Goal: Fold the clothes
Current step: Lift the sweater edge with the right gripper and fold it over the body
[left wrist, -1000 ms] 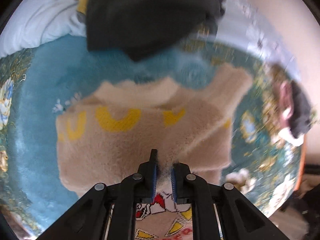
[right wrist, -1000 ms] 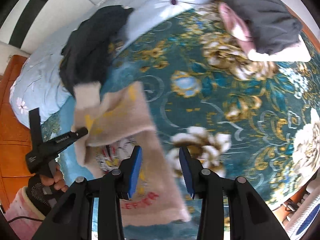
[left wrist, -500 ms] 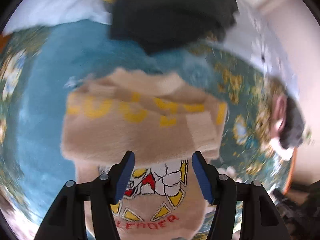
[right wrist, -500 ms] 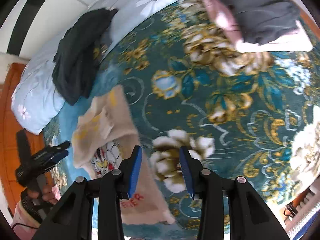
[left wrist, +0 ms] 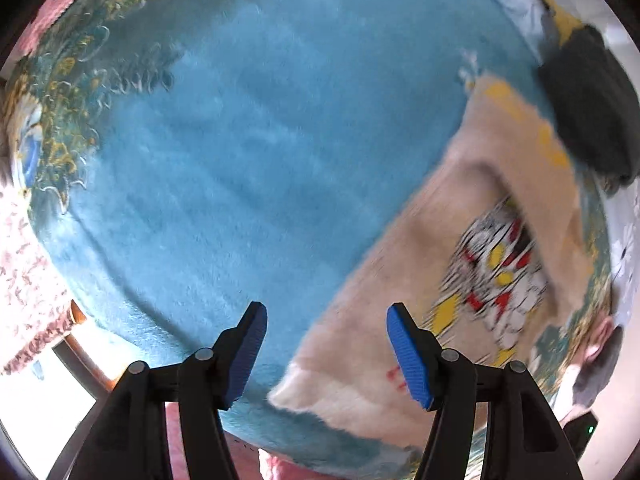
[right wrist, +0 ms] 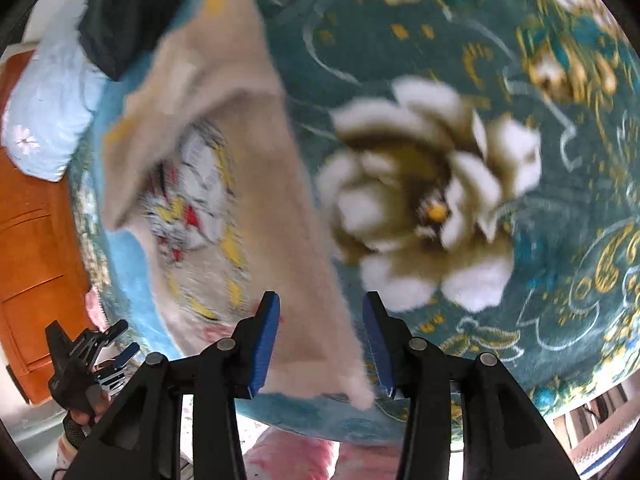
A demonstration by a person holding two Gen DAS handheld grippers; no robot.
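Both grippers spread wide, gripping nothing: left gripper [left wrist: 322, 350] over bare blanket [left wrist: 248, 152] beside the sweater [left wrist: 460, 280], right gripper [right wrist: 320, 344] over the sweater's near hem corner. Best to bring each down on a hem corner, pinch both layers squarely, then lift together so the fold lands even; blur hides edge detail. Only the left view shows the plain blue patch; only the right shows the white flower [right wrist: 424, 208], orange cabinet [right wrist: 32, 216] and the other gripper.
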